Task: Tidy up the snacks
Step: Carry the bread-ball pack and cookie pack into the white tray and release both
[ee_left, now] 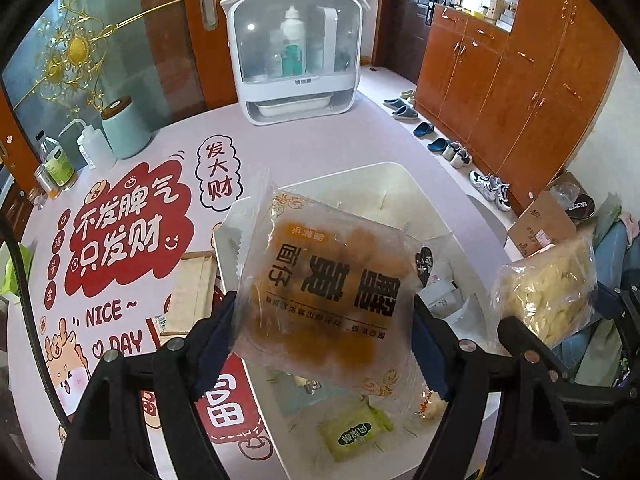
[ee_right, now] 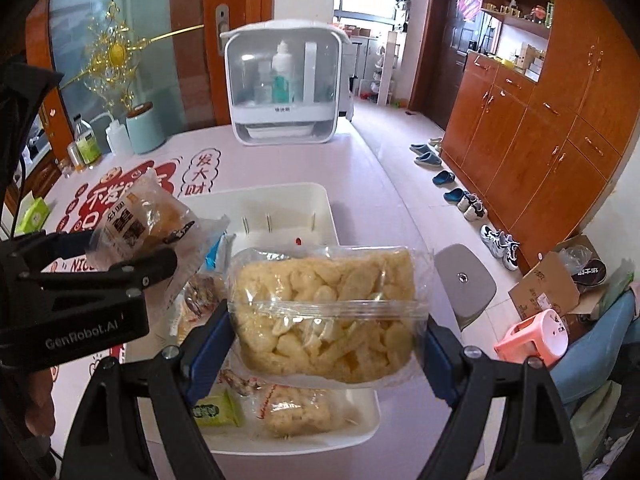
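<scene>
Two grips | left gripper [ee_left: 324,320] clamps brown-snack packet [ee_left: 320,292]; right gripper [ee_right: 326,332] clamps chip bag [ee_right: 324,316] (above white bin [ee_right: 320,196])

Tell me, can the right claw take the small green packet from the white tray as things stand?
Probably not. The right claw is shut on the bag of pale chips, which hangs above the white tray and the small green packet.

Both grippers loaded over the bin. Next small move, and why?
Probably lower the right gripper and set its bag of pale chips into the white bin's bare far end. Both bags hang above it; the near end already holds packets, and the left gripper grips the brown snack bag.
</scene>
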